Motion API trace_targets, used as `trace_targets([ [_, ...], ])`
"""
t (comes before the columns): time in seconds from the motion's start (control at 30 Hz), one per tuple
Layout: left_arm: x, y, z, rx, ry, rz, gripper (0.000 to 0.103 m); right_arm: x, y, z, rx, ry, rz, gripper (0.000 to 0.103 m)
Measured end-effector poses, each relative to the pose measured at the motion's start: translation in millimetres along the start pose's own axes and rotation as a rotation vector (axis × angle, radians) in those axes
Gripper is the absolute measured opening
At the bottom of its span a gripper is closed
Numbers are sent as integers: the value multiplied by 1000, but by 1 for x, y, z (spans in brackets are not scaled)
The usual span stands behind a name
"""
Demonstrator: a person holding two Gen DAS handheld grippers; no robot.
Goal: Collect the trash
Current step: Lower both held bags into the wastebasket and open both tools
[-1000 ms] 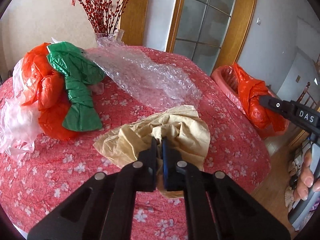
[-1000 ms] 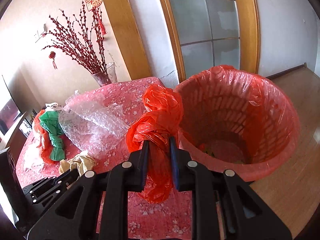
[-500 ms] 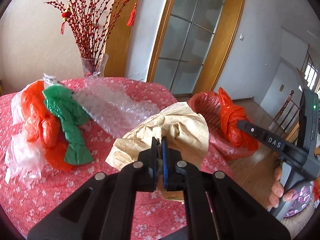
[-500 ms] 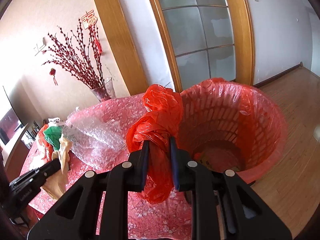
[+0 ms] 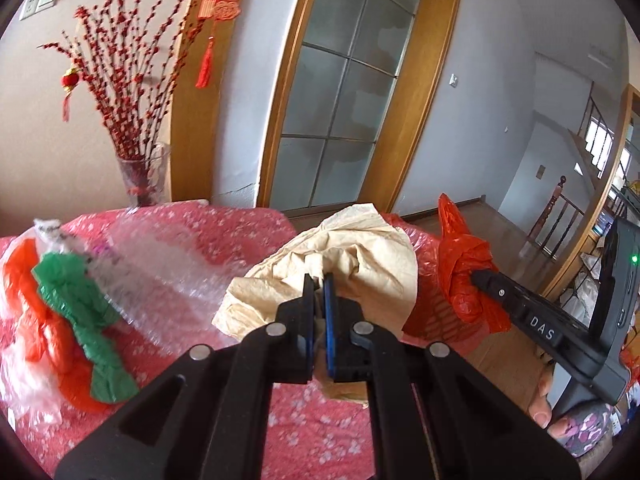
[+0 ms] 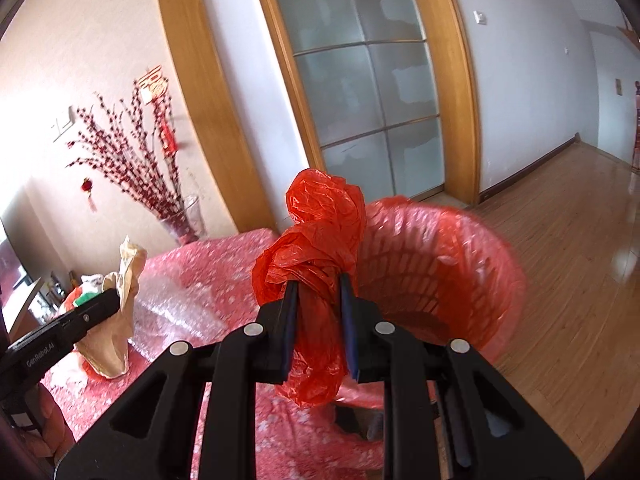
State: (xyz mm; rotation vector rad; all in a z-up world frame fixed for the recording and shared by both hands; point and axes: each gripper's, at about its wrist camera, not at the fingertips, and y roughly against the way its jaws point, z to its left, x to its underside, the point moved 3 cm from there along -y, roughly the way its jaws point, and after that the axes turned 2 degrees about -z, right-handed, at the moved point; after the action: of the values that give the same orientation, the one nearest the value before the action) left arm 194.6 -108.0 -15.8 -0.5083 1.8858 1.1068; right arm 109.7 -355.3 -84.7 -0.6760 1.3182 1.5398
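- The left gripper was clamped on a crumpled tan paper bag, held clear above the tabletop.
- The right gripper was clamped on a bunched red plastic bag, just in front of the red-lined waste basket standing on the wooden floor to the right of the tabletop.
- On the tabletop's left lay a sheet of bubble wrap, a green plastic bag and an orange plastic bag.
- A glass vase of red branches stood at the far edge.
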Motion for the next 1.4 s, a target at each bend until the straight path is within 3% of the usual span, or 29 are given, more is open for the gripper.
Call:
trace_targets([
  [0.5,-31,-50,-47,111,-37,22,6,-24,5,-37,73,-49,-63,21],
  [1.23,-32,-124,-83,191,-24,109,6,-39,-20,-83,118,-119,-76,21],
  [1.33,-30,-132,-86,188,-12,122,9,-40,-22,-84,123,-118,-76,24],
  [1.4,-29,-138,-85,177,-6,132,19,-40,-24,-86,126,-121,-74,28],
])
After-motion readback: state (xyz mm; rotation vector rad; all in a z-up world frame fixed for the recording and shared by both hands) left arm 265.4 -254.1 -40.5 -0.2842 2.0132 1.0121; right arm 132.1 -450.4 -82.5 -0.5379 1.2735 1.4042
